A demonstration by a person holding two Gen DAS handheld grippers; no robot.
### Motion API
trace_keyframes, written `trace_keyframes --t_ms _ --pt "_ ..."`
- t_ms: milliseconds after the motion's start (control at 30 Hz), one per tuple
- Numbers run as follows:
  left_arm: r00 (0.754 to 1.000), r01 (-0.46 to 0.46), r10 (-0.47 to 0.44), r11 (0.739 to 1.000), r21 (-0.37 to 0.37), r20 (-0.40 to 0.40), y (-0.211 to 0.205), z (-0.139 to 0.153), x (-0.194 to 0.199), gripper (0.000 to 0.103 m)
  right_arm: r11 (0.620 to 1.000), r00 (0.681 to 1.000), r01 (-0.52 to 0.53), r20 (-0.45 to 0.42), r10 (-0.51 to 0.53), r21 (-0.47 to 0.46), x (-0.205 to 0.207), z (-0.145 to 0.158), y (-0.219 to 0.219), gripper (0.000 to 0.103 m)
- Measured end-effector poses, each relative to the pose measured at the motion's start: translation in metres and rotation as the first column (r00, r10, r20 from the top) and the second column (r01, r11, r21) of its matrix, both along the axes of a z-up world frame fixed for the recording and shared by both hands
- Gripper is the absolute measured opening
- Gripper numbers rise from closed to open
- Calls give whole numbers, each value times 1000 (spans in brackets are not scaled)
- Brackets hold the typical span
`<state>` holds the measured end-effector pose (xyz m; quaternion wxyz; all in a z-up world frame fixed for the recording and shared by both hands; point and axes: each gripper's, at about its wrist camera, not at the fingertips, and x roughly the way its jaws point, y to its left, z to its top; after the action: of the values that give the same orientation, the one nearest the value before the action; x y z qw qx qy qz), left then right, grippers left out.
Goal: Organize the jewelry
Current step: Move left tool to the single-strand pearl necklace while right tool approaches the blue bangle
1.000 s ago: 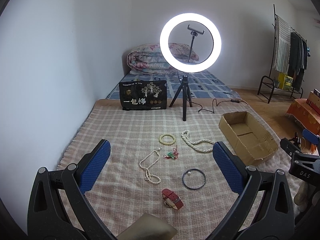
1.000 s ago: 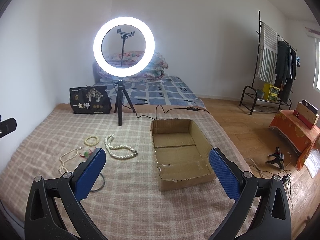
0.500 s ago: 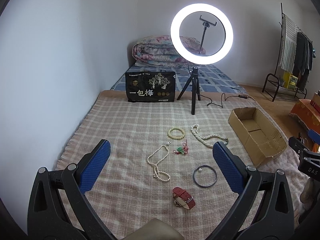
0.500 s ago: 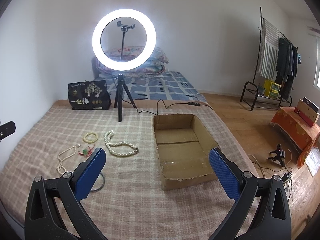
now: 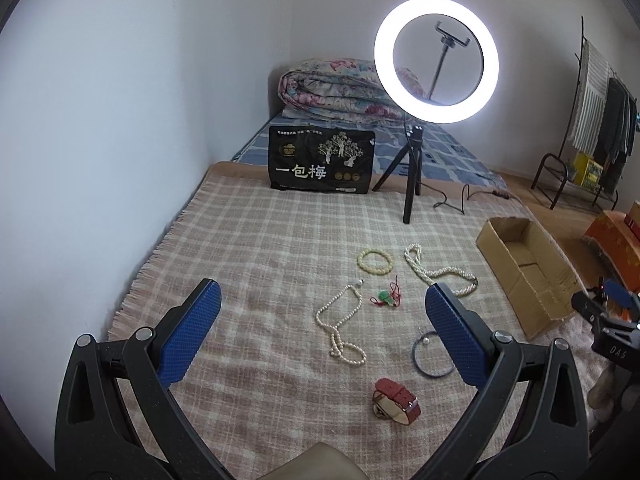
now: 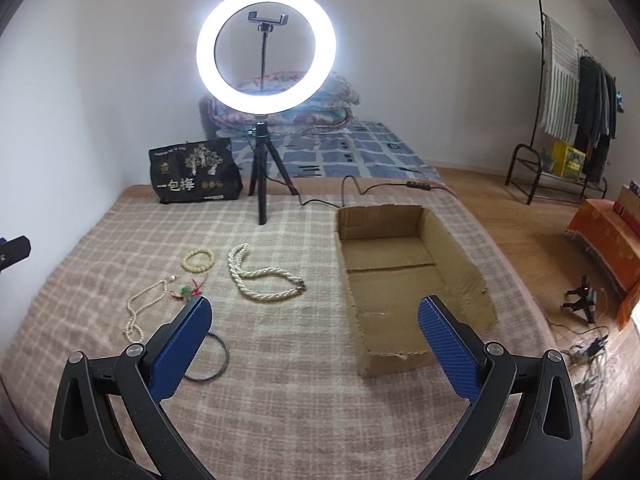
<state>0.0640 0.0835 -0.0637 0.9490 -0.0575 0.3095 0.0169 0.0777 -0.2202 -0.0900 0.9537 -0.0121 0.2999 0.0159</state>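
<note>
Jewelry lies on the plaid blanket (image 5: 260,240): a thin pearl necklace (image 5: 340,328), a thick twisted pearl necklace (image 5: 436,272), a cream bead bracelet (image 5: 374,261), a green charm on red cord (image 5: 386,296), a dark bangle (image 5: 430,356) and a red watch (image 5: 396,396). My left gripper (image 5: 320,328) is open and empty, above the thin necklace. My right gripper (image 6: 312,340) is open and empty, between the twisted necklace (image 6: 260,280) and the empty cardboard box (image 6: 400,276). The box also shows in the left wrist view (image 5: 524,264).
A ring light on a tripod (image 6: 264,120) stands at the back of the blanket, its cable (image 6: 348,188) trailing right. A black snack bag (image 6: 194,174) leans beside it. Folded quilts (image 5: 340,92) lie behind. A clothes rack (image 6: 568,120) stands at the right.
The left gripper's view has swung left and moved closer to the jewelry. The right gripper has moved slightly forward. Nothing was picked up.
</note>
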Motion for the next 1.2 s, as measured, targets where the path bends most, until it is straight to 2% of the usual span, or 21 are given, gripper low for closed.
trace_keyframes --t_ms 133,267,500,633,767,867,933,1067,1200 --pt "1000 -22 22 999 -31 -11 14 0 10 103 999 999 -45 -14 45 15 9 -8 3 102" --pt "999 -39 39 999 7 -14 19 4 23 103 995 994 -100 -45 101 12 18 -14 8 102" --pt "997 -38 37 999 -13 -61 26 -1 48 103 979 979 -189 -93 181 -80 42 -27 28 102" --pt "994 -49 47 999 -13 -99 30 -15 55 103 954 965 -249 -124 231 -167 52 -40 43 102" --pt "988 -26 17 998 -55 -155 35 -32 63 102 939 958 -274 -142 248 -210 58 -50 51 102" --pt "980 -10 -4 997 -71 -197 34 -45 68 94 934 943 -313 -169 285 -173 62 -55 52 102" --pt "974 -2 -18 996 -86 -226 33 -52 71 91 928 940 -324 -169 295 -184 63 -58 54 102" --pt "965 15 -38 996 -92 -258 29 -65 76 83 921 931 -347 -180 316 -177 65 -66 55 95" --pt "949 42 -76 992 -116 -306 23 -81 81 76 928 911 -371 -210 355 -41 72 -77 48 94"
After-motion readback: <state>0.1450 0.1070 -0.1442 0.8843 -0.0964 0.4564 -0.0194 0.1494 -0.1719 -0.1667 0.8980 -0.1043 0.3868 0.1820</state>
